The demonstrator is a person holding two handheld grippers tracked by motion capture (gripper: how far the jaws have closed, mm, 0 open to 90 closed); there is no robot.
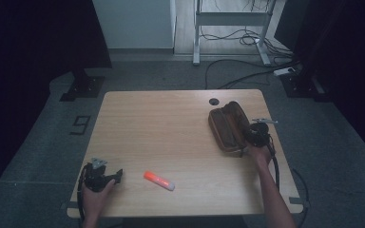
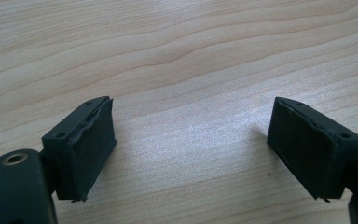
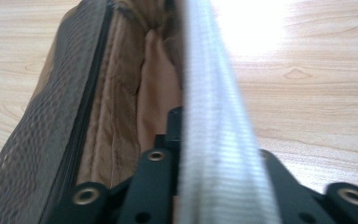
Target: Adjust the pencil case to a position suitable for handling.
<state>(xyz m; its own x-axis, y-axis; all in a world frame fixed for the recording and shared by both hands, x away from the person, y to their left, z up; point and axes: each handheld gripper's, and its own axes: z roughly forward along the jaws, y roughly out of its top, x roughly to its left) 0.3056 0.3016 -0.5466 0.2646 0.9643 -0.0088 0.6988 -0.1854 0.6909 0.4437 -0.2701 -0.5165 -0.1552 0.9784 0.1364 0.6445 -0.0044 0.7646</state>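
Brown pencil case point(image 1: 228, 127) lying open on right half of wooden table point(image 1: 171, 123), long axis running near to far, just near of the round cable hole point(image 1: 213, 101). Right gripper point(image 1: 253, 137) at the case's near right edge, jaws clamped on that wall; right gripper view: pale grey ribbed edge strip point(image 3: 214, 121) pinched between the jaws, tan lining point(image 3: 121, 121) and dark mesh outer wall point(image 3: 37, 130) to its left. Left gripper point(image 1: 119, 175) resting at near left corner, well apart from the case, jaws spread wide, pads point(image 2: 91, 149) over bare wood, nothing between. Orange marker with pale cap point(image 1: 159, 180) just right of left gripper. No readable brand, label or writing on case or marker.
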